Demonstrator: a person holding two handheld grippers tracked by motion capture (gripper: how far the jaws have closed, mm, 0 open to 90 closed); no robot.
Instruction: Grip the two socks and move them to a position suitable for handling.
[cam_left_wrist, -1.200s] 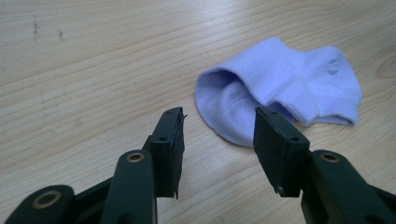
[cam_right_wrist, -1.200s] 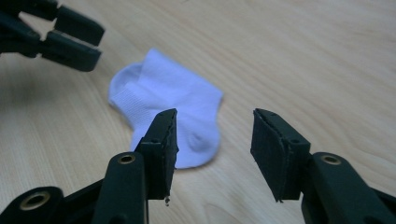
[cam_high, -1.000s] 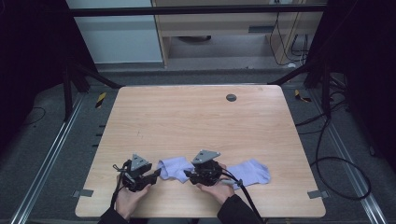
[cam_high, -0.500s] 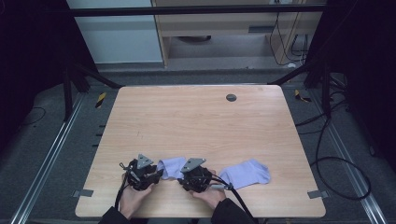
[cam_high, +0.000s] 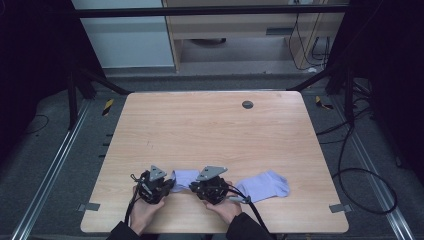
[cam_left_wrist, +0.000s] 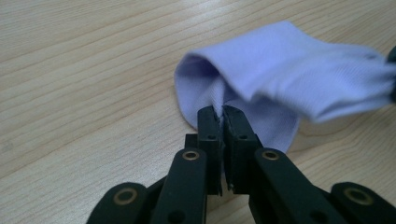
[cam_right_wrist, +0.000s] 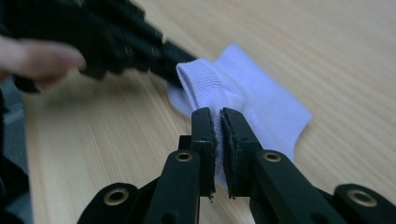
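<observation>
Pale wooden tabletop (cam_high: 210, 130) in a dark room. At its near edge, my left gripper (cam_left_wrist: 218, 116) and right gripper (cam_right_wrist: 216, 119), jaws just closing, both pinch one lilac sock (cam_left_wrist: 289, 74).

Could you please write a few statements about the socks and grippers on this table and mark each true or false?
1. The left gripper is shut on the edge of a lilac sock. True.
2. The right gripper hangs open above the table. False: its jaws pinch the ribbed cuff of the same sock.
3. A second sock lies flat to the right of the hands. True.
4. The second sock is red. False: it is lilac too.
5. A small dark round disc sits near the table's far edge. True.
</observation>
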